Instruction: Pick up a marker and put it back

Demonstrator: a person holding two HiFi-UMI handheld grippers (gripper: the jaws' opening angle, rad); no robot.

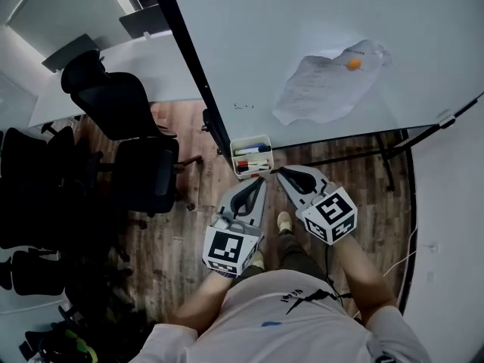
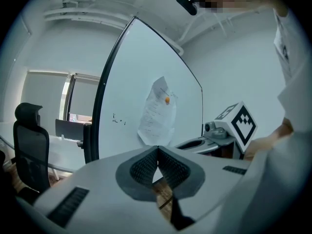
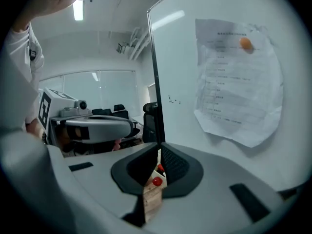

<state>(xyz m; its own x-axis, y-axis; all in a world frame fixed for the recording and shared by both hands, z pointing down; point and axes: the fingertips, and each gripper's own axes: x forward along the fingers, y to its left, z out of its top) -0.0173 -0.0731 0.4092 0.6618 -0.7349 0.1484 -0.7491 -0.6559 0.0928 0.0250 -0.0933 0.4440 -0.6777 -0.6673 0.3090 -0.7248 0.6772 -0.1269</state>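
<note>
A white marker tray (image 1: 234, 159) hangs at the whiteboard's (image 1: 302, 29) lower edge and holds several markers (image 1: 252, 163) with blue, red and black parts. My left gripper (image 1: 262, 179) is just below the tray, its jaws shut with nothing between them; its pads (image 2: 146, 167) meet at the tip. My right gripper (image 1: 277, 172) is beside it, to the tray's lower right, also shut and empty. In the right gripper view the markers' red caps (image 3: 156, 181) show through the slit under the closed pads (image 3: 173, 165).
A sheet of paper (image 1: 327, 85) is pinned to the board by an orange magnet (image 1: 353, 63). Black office chairs (image 1: 136, 150) and a desk (image 1: 113, 66) stand to the left. The board's stand legs (image 1: 389, 165) run across the wooden floor. The person's shoe (image 1: 284, 221) is below the grippers.
</note>
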